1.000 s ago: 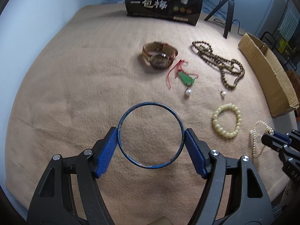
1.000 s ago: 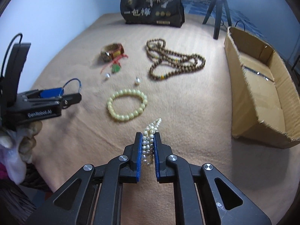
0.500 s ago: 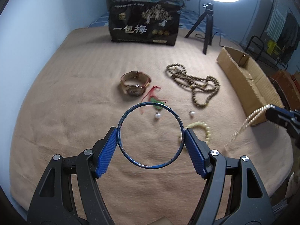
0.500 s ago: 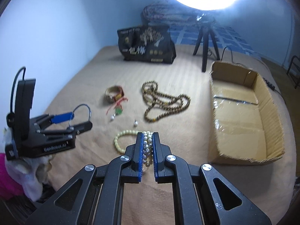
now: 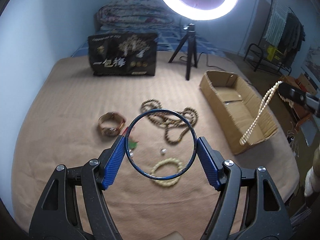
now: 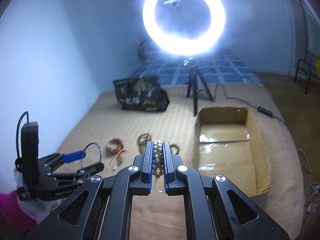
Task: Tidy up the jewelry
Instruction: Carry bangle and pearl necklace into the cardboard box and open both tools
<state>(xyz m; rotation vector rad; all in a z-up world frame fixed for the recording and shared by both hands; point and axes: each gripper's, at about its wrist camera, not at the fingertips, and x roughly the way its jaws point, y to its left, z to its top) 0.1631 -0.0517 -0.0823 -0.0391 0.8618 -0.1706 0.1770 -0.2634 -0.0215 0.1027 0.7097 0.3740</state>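
Beige bedspread (image 5: 60, 140) holds one watch (image 5: 110, 125), two bracelets.

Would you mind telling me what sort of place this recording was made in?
Most likely a bedroom set up for filming: a folded quilt lies at the far end of a blanket-covered bed, a clothes rack stands by the wall, and a ring light on a tripod shines overhead.

A lit ring light (image 5: 198, 0) on a black tripod (image 5: 187, 48) stands beside a black printed bag (image 5: 123, 55) (upright), with a folded quilt (image 5: 136, 18) behind.
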